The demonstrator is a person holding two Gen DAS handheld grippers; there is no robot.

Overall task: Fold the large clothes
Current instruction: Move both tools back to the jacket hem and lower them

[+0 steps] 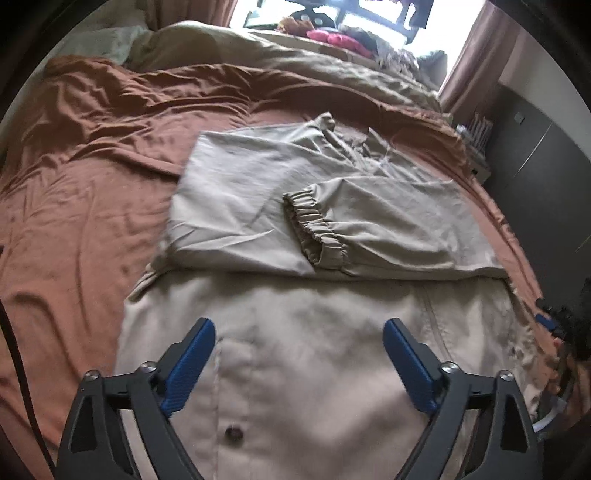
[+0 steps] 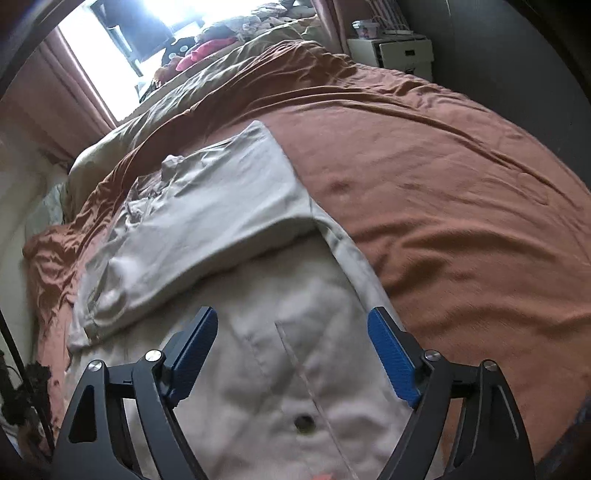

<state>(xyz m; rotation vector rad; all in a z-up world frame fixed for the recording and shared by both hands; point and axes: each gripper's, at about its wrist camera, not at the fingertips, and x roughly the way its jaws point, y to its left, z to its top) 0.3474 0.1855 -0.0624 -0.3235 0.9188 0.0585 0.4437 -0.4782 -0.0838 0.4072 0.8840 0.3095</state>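
A large beige jacket [image 1: 295,332] lies spread on the rust-brown bed sheet [image 1: 81,206]. Its sleeves are folded across the upper body, and an elastic cuff [image 1: 314,229] rests in the middle. A dark button [image 1: 233,432] shows on the near panel. My left gripper [image 1: 299,332] hovers open above that near panel, nothing between its blue pads. In the right wrist view the same jacket [image 2: 229,229] stretches away, with a button [image 2: 303,421] close by. My right gripper [image 2: 291,321] also stands open over the cloth, holding nothing.
An olive duvet [image 1: 295,66] is bunched along the far side of the bed, under a bright window [image 1: 332,14] with clothes piled on the sill. A white bedside cabinet [image 2: 399,55] and a dark wardrobe [image 1: 535,177] stand beside the bed.
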